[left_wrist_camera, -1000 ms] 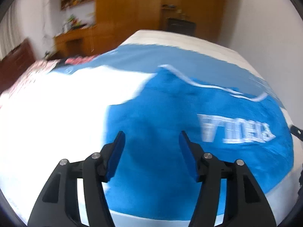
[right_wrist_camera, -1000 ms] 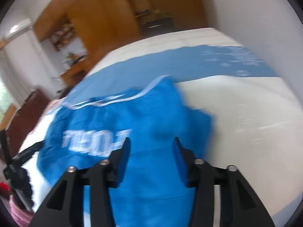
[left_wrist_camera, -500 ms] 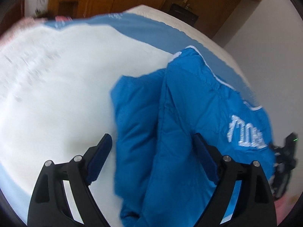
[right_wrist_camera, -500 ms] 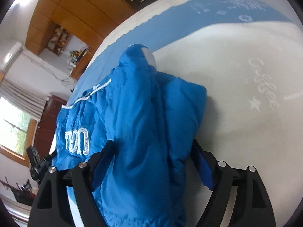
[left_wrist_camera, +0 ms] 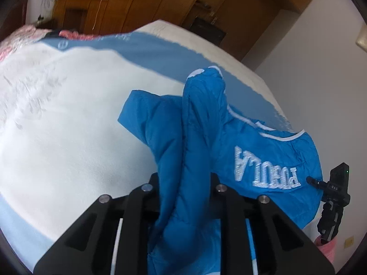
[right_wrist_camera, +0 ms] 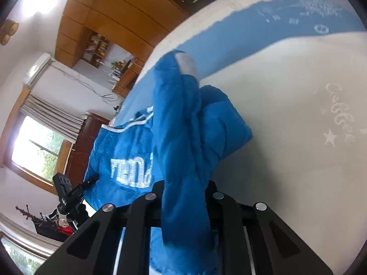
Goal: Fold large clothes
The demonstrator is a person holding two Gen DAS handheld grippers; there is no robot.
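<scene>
A bright blue padded jacket (left_wrist_camera: 263,151) with white lettering and white trim lies on the bed. My left gripper (left_wrist_camera: 184,183) is shut on a bunched fold of it, a sleeve-like ridge rising between the jaws. The jacket also shows in the right wrist view (right_wrist_camera: 128,151), where my right gripper (right_wrist_camera: 184,185) is shut on another bunched fold; the fabric hides both pairs of fingertips. The white-tipped end of the fold (right_wrist_camera: 185,65) points away from me.
The bed (left_wrist_camera: 68,126) has a white cover with a blue band (left_wrist_camera: 160,55). A small camera on a stand (left_wrist_camera: 336,190) sits at the bed's edge, also seen in the right wrist view (right_wrist_camera: 68,192). Wooden cabinets (left_wrist_camera: 149,2) line the far wall; a window (right_wrist_camera: 36,146) is at left.
Both grippers moved in over the jacket, from open above or around the fabric to closed on a bunched fold. The gripped fabric now stands up in a ridge.
</scene>
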